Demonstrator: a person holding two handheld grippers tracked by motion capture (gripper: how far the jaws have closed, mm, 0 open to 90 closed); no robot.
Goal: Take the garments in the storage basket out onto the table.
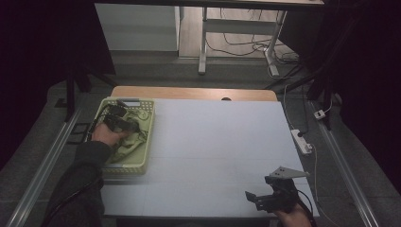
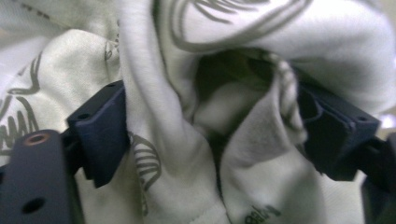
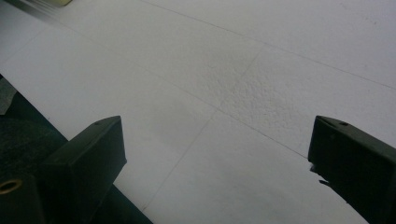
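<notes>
Step in hand: picking the cloth out of the basket; the grasp is being set, not yet closed, as I judge it.
Cloth: a pale, crumpled garment with grey printed lines [image 2: 243, 154], bunched inside the basket at the left of the high view [image 1: 124, 147].
Basket: pale green, slotted walls [image 1: 147, 137], sitting on the left edge of the worktop [image 1: 222, 142], with its near end towards the lower left of the frame.
Left claw: down in the basket at the left of the high view [image 1: 124, 124]; in the left gripper view [image 2: 212, 140] its jaws stand apart, one at the lower left and one at the right, with a thick fold of cloth lying between them and brushing both.
Right claw: low at the bottom right of the high view [image 1: 255, 197], over bare worktop; in the right gripper view [image 3: 217, 158] its jaws are wide apart with nothing between them.
Left hand: wrapped round the gripper body just above the basket's near half [image 1: 108, 135].
Next move calls for: bringing the left jaws together on the fold so that enough fabric is caught, then lifting straight up to clear the basket wall.
Watch for: a thin pinch slipping, or the basket dragging along with the cloth.
Right side: free to steady the basket or take a second corner.
</notes>
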